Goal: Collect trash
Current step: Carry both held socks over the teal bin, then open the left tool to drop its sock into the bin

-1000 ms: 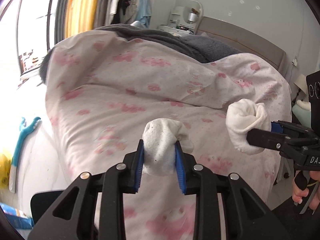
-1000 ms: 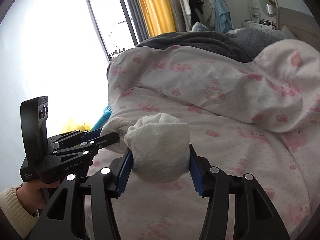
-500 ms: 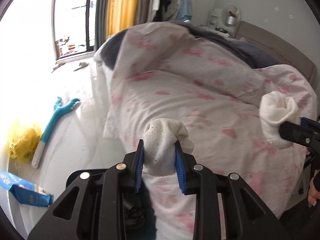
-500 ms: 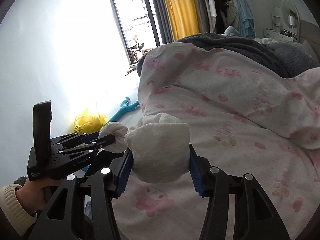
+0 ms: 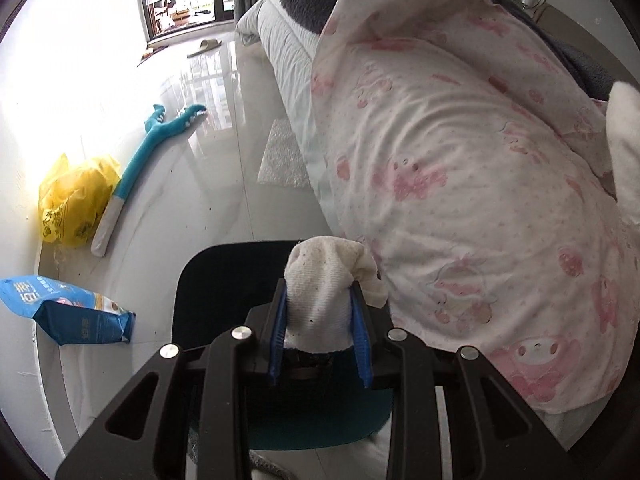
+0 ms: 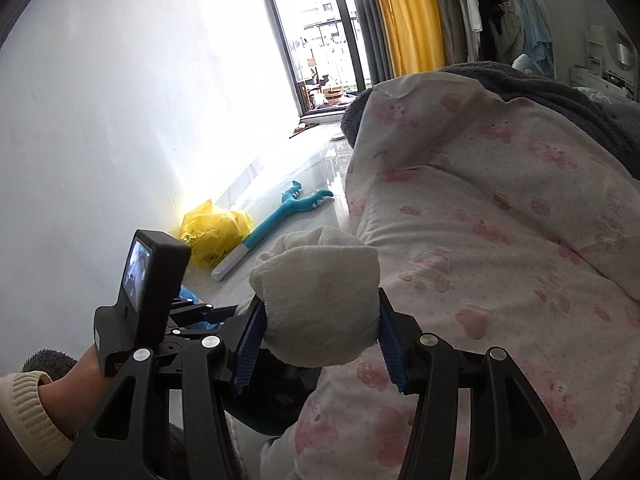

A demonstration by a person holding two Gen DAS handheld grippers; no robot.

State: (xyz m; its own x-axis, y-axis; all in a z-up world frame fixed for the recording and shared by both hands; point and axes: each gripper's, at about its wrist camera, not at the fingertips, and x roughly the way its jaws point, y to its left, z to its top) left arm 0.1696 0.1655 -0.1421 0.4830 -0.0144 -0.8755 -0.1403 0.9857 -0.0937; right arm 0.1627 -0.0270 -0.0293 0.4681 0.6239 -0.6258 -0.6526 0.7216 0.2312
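Here, left tongs [image 5: 321, 322] clenching speckled sock [image 5: 320, 288], right tongs [image 6: 320, 332] clenching cleaner bundled sock [image 6: 320, 292].

Right claw [image 6: 320, 344] clamped on a rolled white sock [image 6: 320, 296], blue pads pressing both sides. Behind it, a bed under a pink-patterned quilt [image 6: 500, 220] with a grey blanket [image 6: 560, 96] on top. Lower left, left claw [image 6: 208, 312] gripped by a hand [image 6: 76, 392] in a cream cuff (tips hidden behind the sock). On the glossy floor [image 6: 288, 184] by the wall: yellow plastic bag [image 6: 212, 232], teal long-handled toy [image 6: 280, 216]. Yellow curtain [image 6: 408, 16] beside the balcony door.
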